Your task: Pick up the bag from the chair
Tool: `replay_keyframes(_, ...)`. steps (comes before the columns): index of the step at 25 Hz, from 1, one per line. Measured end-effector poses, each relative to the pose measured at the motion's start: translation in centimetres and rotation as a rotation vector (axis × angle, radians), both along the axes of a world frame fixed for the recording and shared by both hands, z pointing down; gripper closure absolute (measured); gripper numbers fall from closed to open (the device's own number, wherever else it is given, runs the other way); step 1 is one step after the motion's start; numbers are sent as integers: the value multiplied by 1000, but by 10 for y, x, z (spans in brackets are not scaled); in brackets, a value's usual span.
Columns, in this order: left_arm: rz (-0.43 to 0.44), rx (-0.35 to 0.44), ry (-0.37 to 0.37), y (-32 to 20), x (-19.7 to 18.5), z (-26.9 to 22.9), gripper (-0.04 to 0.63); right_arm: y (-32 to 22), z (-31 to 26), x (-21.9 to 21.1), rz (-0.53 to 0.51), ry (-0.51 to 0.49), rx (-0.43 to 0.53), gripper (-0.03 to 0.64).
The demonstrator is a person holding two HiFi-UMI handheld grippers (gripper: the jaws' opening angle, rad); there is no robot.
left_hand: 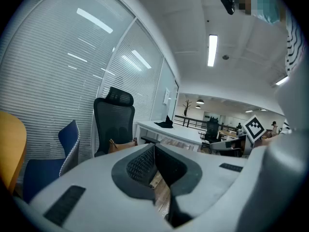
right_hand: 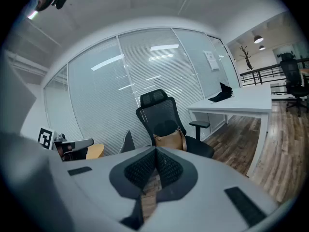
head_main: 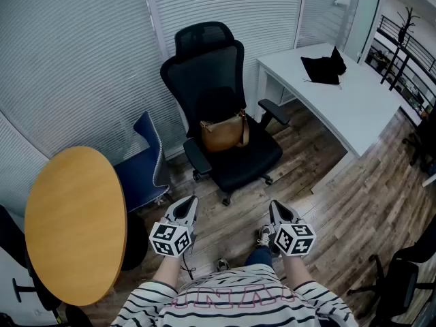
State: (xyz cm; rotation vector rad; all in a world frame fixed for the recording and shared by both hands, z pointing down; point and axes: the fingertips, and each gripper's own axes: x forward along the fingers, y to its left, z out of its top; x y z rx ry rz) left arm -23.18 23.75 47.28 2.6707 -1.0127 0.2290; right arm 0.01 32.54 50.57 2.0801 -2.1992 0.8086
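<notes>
A brown bag [head_main: 223, 132] sits upright on the seat of a black office chair [head_main: 238, 165], leaning against the backrest, its strap draped at its right side. The chair stands just beside the left end of a white desk [head_main: 354, 111]. A black folded thing [head_main: 323, 68] lies near the desk's far edge. A blue chair [head_main: 146, 162] and a round wooden table [head_main: 75, 223] stand to the left. A person in a striped shirt holds both tools low, well apart from the bag. The left gripper [head_main: 187, 206] is clenched on nothing, and so is the right gripper [head_main: 278, 210].
</notes>
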Motion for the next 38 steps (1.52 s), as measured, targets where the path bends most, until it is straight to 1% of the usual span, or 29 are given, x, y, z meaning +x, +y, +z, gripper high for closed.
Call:
replay_keyframes(4, -12, -5, 16, -6, 2, 0, 565, -8, 0, 7, 7, -5, -1, 591)
replay_keyframes(8, -26, 9, 31, -22, 10, -2, 563, -30, -3, 22, 15, -42, 40, 588)
replay_keyframes(10, -30, 6, 45, -33, 18, -1, 558, -44, -2, 32, 26, -36, 46, 586)
replay_keyframes(11, -35, -1, 54, -39, 22, 0, 555, -54, -2, 38, 29, -29, 46, 583)
replay_keyframes(12, -43, -10, 62, -47, 27, 2, 525, -64, -1, 44, 29, -27, 45, 573)
replay_keyframes(13, -53, -19, 67, -55, 32, 3, 461, -74, 0, 49, 25, -29, 40, 521)
replay_keyframes(14, -63, -28, 68, -63, 38, 4, 412, -85, 0, 55, 16, -33, 32, 434)
replay_keyframes(15, -69, -33, 66, -71, 44, 4, 408, -95, 1, 60, 4, -35, 25, 416)
replay_keyframes(19, -96, -23, 60, -106, 72, -5, 402, -141, -3, 86, -39, -30, 22, 416)
replay_keyframes(26, -228, 8, 68, -158, 117, -15, 396, -209, -3, 139, -157, -24, 11, 411)
replay_keyframes(30, -302, 5, 84, -173, 140, -11, 396, -238, -2, 168, -225, -10, 0, 411)
replay_keyframes(34, -345, -14, 84, -184, 155, -3, 396, -264, -2, 187, -264, 0, -2, 411)
replay_keyframes(38, -382, -33, 75, -197, 156, 3, 394, -282, 2, 191, -278, -16, -11, 411)
